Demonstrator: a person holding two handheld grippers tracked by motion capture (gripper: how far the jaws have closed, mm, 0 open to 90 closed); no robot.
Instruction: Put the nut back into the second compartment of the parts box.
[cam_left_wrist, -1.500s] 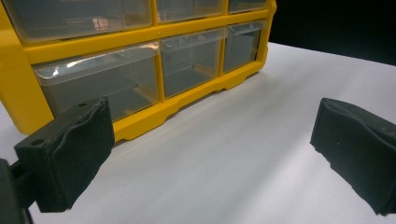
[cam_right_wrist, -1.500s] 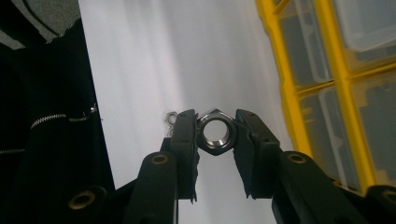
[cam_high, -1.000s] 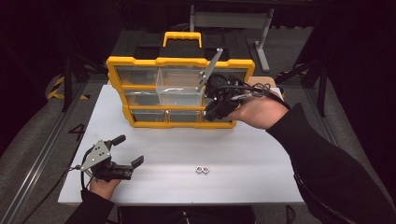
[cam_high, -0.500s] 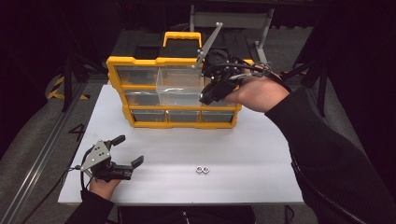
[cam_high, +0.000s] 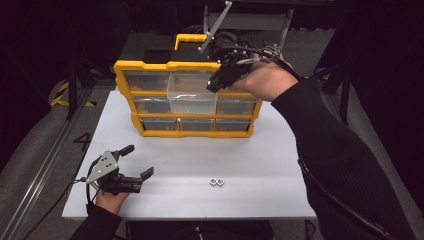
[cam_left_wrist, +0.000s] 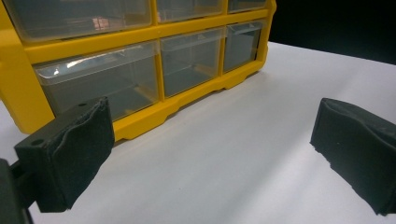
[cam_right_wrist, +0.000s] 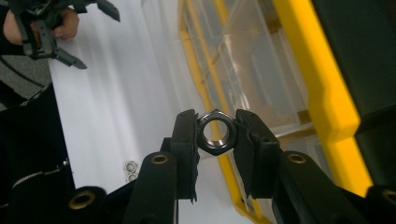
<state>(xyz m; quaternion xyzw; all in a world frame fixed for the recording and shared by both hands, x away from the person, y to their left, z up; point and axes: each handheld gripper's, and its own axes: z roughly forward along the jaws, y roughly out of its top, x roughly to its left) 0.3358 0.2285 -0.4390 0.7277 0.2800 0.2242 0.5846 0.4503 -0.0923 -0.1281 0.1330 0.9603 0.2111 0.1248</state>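
The right tool (cam_right_wrist: 215, 135) is closed on a steel hex nut (cam_right_wrist: 215, 131), one black jaw pressing each side of it, the nut's hole facing the camera. In the high view this right tool (cam_high: 216, 84) hangs above the top of the yellow drawer organiser (cam_high: 150, 65), just over a clear drawer (cam_high: 192, 97) that is pulled out from the middle of its upper rows. The organiser stands at the far edge of the white desk (cam_high: 280, 150), its yellow carry handle (cam_high: 190, 39) at the back.

The left tool (cam_high: 135, 164) lies low near the near left corner of the desk, held in the left hand (cam_high: 111, 201), with its jaws spread wide apart and nothing between them. In the left gripper view the two black pads (cam_left_wrist: 70, 154) frame bare desk surface, and the lower clear drawers of the organiser (cam_left_wrist: 140, 81) show beyond them.

Two more nuts (cam_high: 216, 181) lie touching side by side on the desk near the near edge, around its middle, well apart from both tools
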